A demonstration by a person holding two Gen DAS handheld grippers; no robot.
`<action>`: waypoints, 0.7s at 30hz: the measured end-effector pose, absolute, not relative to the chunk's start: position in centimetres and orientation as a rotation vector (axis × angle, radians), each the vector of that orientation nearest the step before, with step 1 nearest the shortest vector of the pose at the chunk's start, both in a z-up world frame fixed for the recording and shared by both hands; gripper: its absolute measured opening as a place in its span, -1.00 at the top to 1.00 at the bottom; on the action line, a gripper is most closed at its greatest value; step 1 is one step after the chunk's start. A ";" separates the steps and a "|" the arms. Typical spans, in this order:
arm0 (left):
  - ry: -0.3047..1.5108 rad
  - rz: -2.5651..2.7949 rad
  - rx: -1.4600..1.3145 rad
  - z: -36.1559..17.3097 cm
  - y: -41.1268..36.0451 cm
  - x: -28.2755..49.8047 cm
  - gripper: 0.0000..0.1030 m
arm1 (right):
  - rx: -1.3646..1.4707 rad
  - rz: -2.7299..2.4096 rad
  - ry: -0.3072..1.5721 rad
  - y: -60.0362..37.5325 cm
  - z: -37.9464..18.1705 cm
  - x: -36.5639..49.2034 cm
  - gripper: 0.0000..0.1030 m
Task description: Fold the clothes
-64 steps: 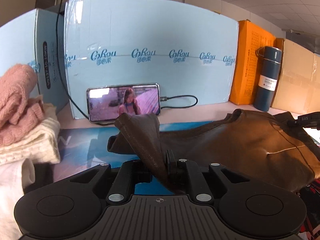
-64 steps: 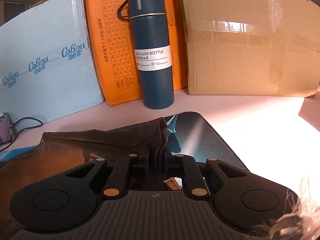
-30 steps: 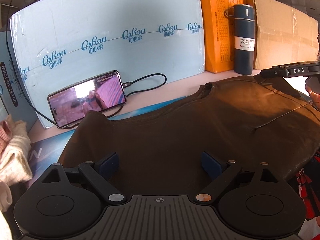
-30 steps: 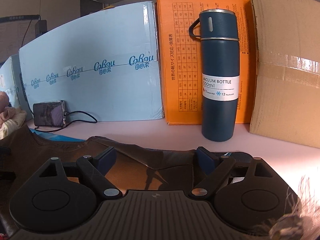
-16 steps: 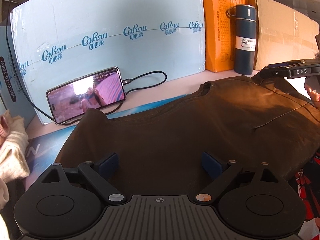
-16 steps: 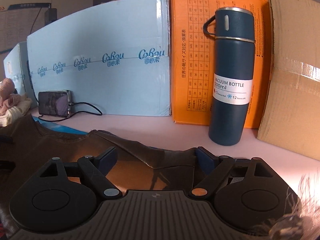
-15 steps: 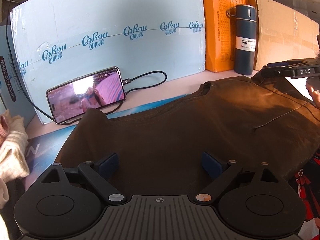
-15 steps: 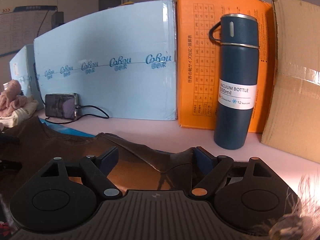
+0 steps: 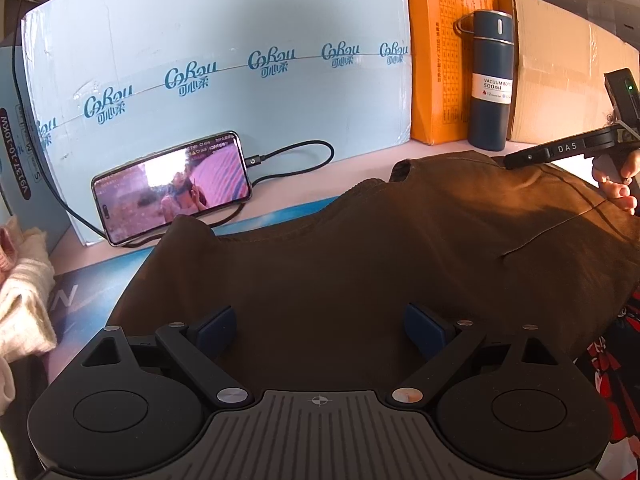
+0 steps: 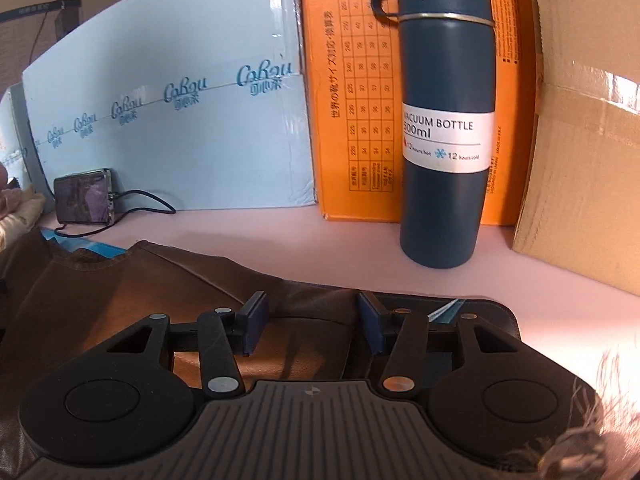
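Note:
A brown garment (image 9: 360,248) lies spread on the table, its neck edge toward the boxes at the back. My left gripper (image 9: 320,328) hovers open over its near part, nothing between the blue pads. In the right wrist view, the garment's far right edge (image 10: 140,292) runs under my right gripper (image 10: 312,320). Its jaws are closing with a fold of brown cloth lying between them, and the pads do not press on it. The left wrist view shows the right gripper (image 9: 560,148) at the right edge, held by a hand (image 9: 616,188).
A phone (image 9: 172,192) with a cable leans on the pale blue box (image 9: 220,60). An orange box (image 9: 440,60), a dark blue vacuum bottle (image 10: 444,120) and a cardboard box (image 10: 580,160) line the back. Folded knitwear (image 9: 20,280) sits left; a dark mat (image 10: 480,312) lies under the garment.
Both grippers, shut on the garment two seconds ago, have let it go. Since then the right gripper's jaws have narrowed and it has moved closer to the bottle. The left gripper has stayed put.

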State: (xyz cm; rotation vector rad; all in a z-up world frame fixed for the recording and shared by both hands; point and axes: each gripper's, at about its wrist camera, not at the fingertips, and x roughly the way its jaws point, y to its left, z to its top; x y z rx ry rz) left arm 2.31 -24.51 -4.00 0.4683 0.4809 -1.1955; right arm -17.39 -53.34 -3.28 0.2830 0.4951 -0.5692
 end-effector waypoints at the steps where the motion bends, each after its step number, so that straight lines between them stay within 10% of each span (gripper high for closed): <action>1: 0.481 -1.196 0.468 -4.0 -24.5 2.3 -0.82 | 0.289 -0.573 0.497 -53.4 -3.3 -17.4 0.05; 4: 0.481 -1.196 0.468 -4.0 -24.5 2.4 -0.82 | 0.276 -0.554 0.501 -53.1 -3.3 -17.3 -0.37; 11: 0.475 -1.193 0.471 -4.0 -24.5 2.3 -0.82 | 0.269 -0.557 0.527 -53.1 -3.4 -17.0 -0.37; 16: 0.475 -1.193 0.471 -4.0 -24.5 2.2 -0.82 | 0.265 -0.566 0.532 -53.0 -3.4 -17.1 0.15; 21: 0.470 -1.192 0.474 -4.0 -24.5 2.1 -0.82 | 0.275 -0.565 0.530 -53.0 -3.4 -17.3 0.17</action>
